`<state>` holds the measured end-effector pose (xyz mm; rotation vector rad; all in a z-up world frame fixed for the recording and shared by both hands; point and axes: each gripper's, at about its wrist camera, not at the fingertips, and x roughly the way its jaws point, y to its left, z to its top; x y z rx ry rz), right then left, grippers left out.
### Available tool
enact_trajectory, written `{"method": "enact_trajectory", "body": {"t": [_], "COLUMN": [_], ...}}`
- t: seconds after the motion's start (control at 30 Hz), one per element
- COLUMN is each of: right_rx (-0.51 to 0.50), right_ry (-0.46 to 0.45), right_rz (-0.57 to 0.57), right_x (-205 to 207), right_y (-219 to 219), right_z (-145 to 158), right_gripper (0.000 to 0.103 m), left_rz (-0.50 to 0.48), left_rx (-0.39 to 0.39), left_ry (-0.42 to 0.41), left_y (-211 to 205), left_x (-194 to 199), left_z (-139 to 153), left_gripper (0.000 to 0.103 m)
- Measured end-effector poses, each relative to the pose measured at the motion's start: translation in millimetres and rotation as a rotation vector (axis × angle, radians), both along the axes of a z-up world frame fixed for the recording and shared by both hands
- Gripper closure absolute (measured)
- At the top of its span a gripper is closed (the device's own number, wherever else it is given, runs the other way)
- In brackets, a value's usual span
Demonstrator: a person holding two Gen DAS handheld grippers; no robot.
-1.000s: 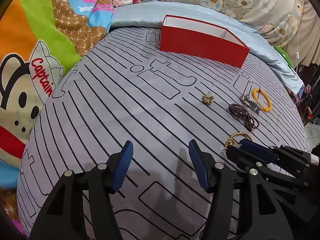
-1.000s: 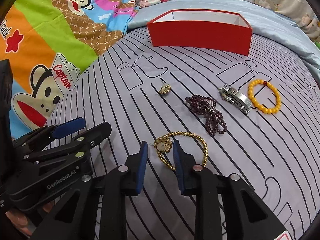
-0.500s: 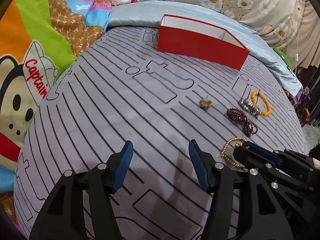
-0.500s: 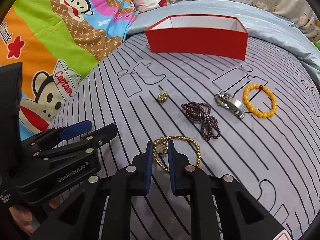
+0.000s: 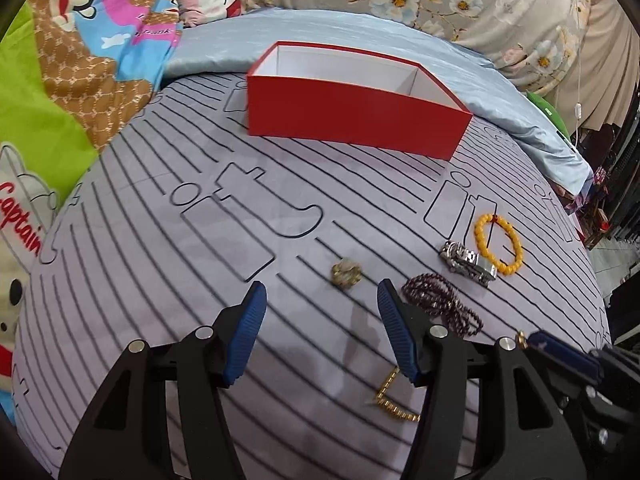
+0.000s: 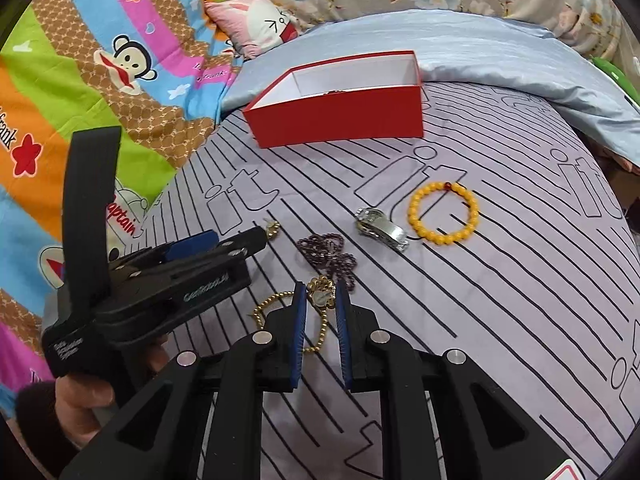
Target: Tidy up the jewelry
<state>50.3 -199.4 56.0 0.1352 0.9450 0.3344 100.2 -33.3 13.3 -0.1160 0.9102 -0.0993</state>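
While left tool (image 5: 320, 312) gapes wide, empty, right tool (image 6: 321, 300) seemingly pinches gold bracelet (image 6: 320, 295) pendant.

Home bedroom: bed sheet (image 5: 160, 280), cartoon quilt (image 6: 80, 80), pillow (image 6: 260, 24).

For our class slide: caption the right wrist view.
Right gripper lifts gold bead bracelet by its charm; red box waits beyond.

Right gripper (image 6: 321, 294) clamps the charm of a gold bead bracelet (image 6: 280, 312), apparently lifted off the striped grey bedspread (image 6: 500, 300). Beyond lie purple beads (image 6: 328, 254), a silver watch (image 6: 380, 229), a yellow bracelet (image 6: 442, 213) and an open red box (image 6: 340, 120).
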Motion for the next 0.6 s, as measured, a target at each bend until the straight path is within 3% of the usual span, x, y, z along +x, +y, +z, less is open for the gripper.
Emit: {"method": "enact_trajectory", "body": {"t": [0.1,0.33,0.4,0.6], "right_rx": [0.001,0.005,0.007,0.009], "right_ry": [0.004,0.007,0.009,0.007], "right_rz": [-0.012,-0.024,-0.027,-0.025], "right_x": [1,3,4,4], "right_y": [-5,-12,-13,-13], "right_z": [-2,-4,-5,-4], "right_gripper": [0.089,0.089,0.089,0.089], "left_rz": [-0.007,-0.002,0.0,-0.003], "left_rx": [0.017,0.019,0.023,0.014], "left_ry": [-0.005,0.001,0.0,-0.003], "left_y": [-9,-9,-8,-6], "left_x": [11,20,20,18], "left_z": [-5,-12,-13,-11], "left_gripper": [0.05,0.074,0.086,0.086]}}
